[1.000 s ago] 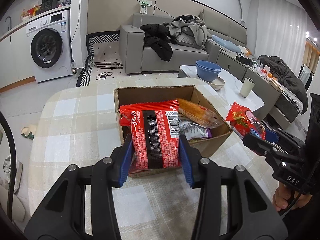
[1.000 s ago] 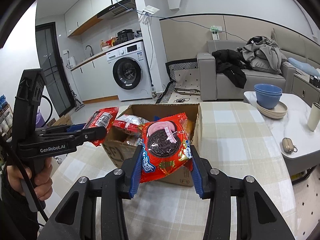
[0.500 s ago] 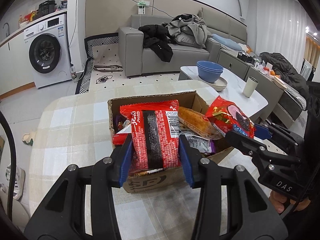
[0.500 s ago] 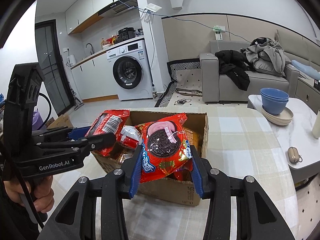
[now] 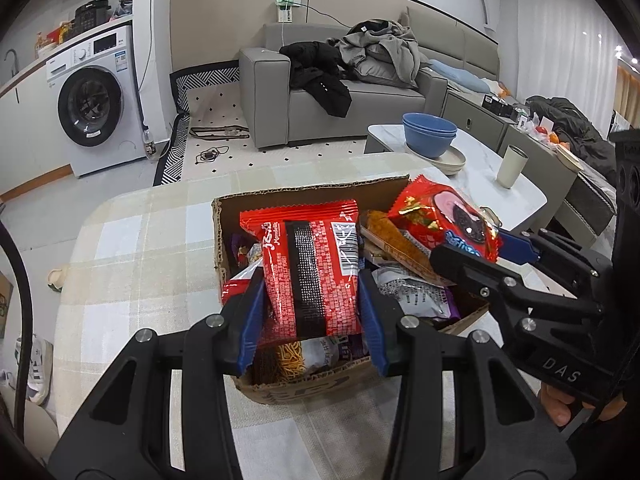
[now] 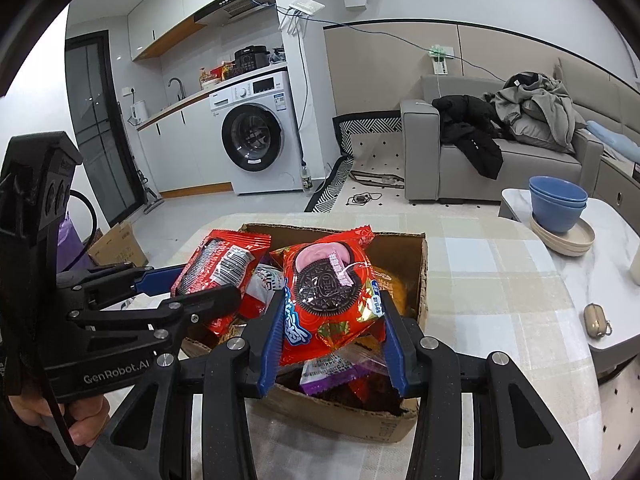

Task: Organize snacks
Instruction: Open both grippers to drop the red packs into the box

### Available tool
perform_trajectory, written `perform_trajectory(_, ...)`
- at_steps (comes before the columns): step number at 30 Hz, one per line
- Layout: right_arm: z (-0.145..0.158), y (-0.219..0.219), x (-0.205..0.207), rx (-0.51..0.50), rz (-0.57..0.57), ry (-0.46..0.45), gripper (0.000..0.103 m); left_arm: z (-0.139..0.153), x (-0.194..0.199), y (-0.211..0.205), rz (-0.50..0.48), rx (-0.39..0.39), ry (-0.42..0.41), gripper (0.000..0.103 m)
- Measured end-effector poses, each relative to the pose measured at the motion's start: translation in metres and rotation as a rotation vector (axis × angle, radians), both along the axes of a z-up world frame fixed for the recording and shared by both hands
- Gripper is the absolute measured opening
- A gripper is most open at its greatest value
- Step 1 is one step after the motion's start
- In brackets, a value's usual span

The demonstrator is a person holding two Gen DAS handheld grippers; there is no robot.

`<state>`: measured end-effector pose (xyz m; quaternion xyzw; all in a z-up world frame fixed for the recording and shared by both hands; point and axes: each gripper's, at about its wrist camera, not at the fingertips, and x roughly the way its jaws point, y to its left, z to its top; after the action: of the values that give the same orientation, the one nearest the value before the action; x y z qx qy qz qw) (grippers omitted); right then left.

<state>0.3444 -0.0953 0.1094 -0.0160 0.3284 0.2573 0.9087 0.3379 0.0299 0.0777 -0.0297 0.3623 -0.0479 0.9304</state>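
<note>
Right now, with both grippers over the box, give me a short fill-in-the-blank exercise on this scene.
1. The left gripper is shut on a red ____ packet.
2. The right gripper is shut on a red packet picturing a dark sandwich ____.
3. Both packets are held above an open ____ box.

Missing words: noodle; cookie; cardboard

We observe our left gripper [image 5: 312,300] clamped on a red noodle packet [image 5: 310,268], directly above the open cardboard box [image 5: 320,390]; right gripper [image 5: 476,256] alongside grips a cookie packet [image 5: 440,216].
</note>
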Motion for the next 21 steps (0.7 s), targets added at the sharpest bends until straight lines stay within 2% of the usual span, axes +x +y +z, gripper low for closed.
perform_trajectory(3, 0.0, 0.004, 0.003, -0.01, 0.006, 0.0, 0.044, -0.004, 0.004, -0.001, 0.004, 0.008, -0.001, 0.041)
perform_trajectory(6, 0.002, 0.006, 0.001, -0.018, 0.03, -0.02, 0.051, -0.005, 0.007, -0.001, 0.001, 0.001, -0.001, 0.041)
perform_trajectory(9, 0.005, 0.003, -0.001, -0.025, 0.027, -0.034, 0.053, -0.005, 0.008, -0.001, -0.001, -0.005, 0.001, 0.041)
perform_trajectory(12, 0.007, -0.002, -0.006, -0.026, 0.023, -0.041, 0.065, -0.003, 0.006, -0.001, -0.002, -0.009, 0.001, 0.043)
perform_trajectory(15, 0.011, -0.008, -0.014, -0.029, 0.018, -0.06, 0.077, 0.001, 0.001, -0.001, 0.0, -0.013, -0.005, 0.056)
perform_trajectory(16, 0.011, -0.01, -0.017, -0.023, 0.026, -0.061, 0.084, 0.002, -0.001, -0.001, 0.005, -0.014, -0.005, 0.068)
perform_trajectory(17, 0.012, -0.01, -0.02, -0.018, 0.035, -0.064, 0.087, 0.003, -0.006, 0.001, 0.013, -0.015, -0.009, 0.077)
perform_trajectory(21, 0.014, -0.016, -0.032, -0.022, 0.045, -0.072, 0.099, 0.011, -0.024, 0.005, 0.033, -0.035, -0.034, 0.081)
